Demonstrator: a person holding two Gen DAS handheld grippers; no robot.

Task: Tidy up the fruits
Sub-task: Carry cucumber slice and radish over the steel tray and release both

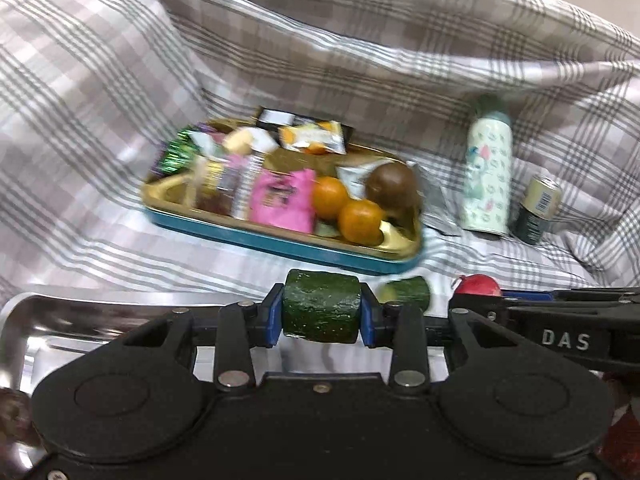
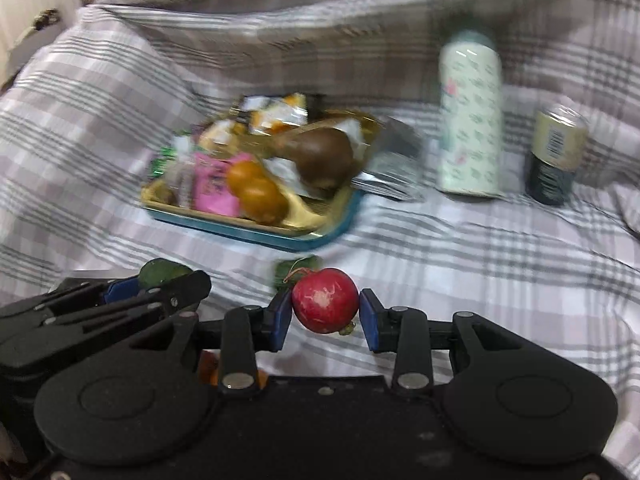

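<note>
My left gripper [image 1: 322, 310] is shut on a dark green cucumber chunk [image 1: 322, 306], held above a shiny metal tray [image 1: 80, 320]. A second cucumber piece [image 1: 408, 290] lies on the cloth just ahead. My right gripper [image 2: 325, 312] has a red radish [image 2: 325, 305] between its blue pads; the left pad touches it, a small gap shows at the right pad. The radish also shows in the left wrist view [image 1: 478, 285]. A teal and gold tray [image 1: 280, 240] holds two oranges [image 1: 344, 208], a brown pear [image 1: 394, 188] and snack packets [image 1: 280, 200].
A white patterned bottle [image 1: 488, 172] and a small can [image 1: 538, 210] stand right of the teal tray, on a plaid cloth [image 1: 100, 140] that rises in folds behind and at both sides. The two grippers are close side by side.
</note>
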